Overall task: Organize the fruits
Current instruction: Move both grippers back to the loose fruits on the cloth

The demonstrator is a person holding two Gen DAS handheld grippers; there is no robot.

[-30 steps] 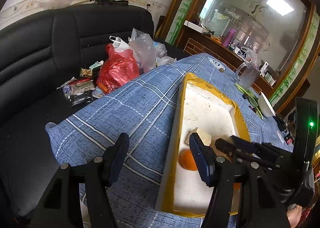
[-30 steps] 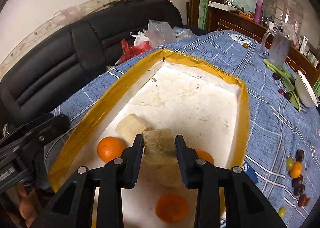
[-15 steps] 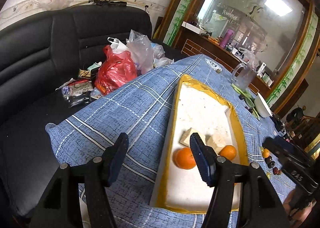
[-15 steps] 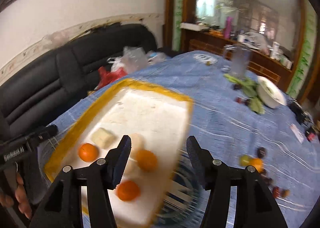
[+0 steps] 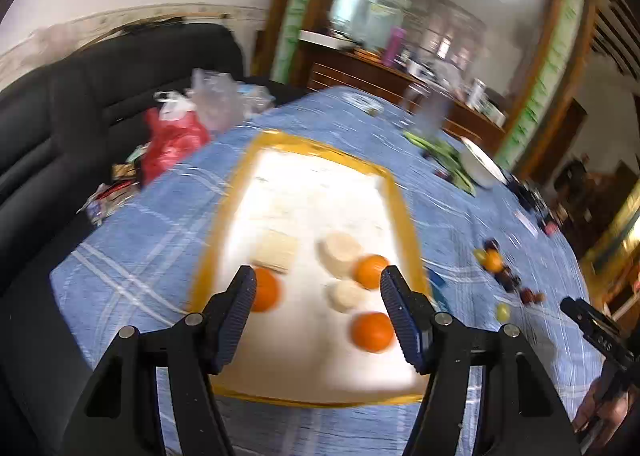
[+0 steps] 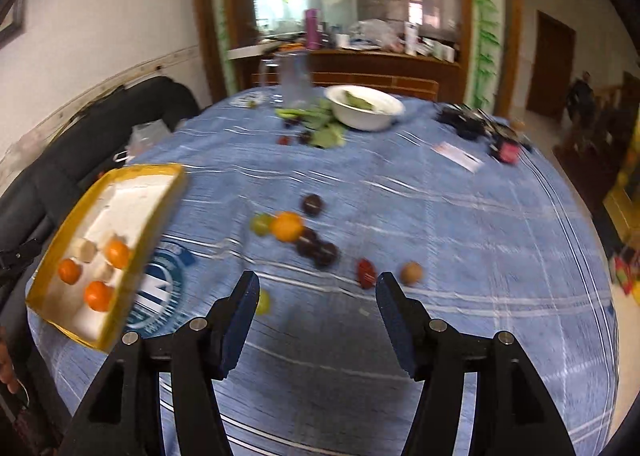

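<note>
A yellow-rimmed white tray (image 5: 405,215) on the blue checked cloth holds three oranges (image 5: 372,332) and three pale cut fruit pieces (image 5: 342,252). My left gripper (image 5: 318,308) hovers open over the tray's near end with nothing between its fingers. In the right wrist view the tray (image 6: 158,219) lies at the far left. My right gripper (image 6: 316,316) stands open and empty above the cloth, just short of a scatter of loose fruit: an orange (image 6: 287,225), green grapes (image 6: 261,223), dark plums (image 6: 320,252), a red fruit (image 6: 366,274) and a brown one (image 6: 412,273).
A white bowl (image 6: 364,107), green leaves (image 6: 326,131) and a clear pitcher (image 6: 294,79) stand at the table's far side. Cards and dark small items (image 6: 472,127) lie far right. A black sofa (image 5: 60,115) with plastic bags (image 5: 176,131) borders the table's left.
The right gripper let go of a pale fruit piece in the tray, opened, and swung right towards the loose fruit. The left gripper shifted right, bringing the tray between its fingers.
</note>
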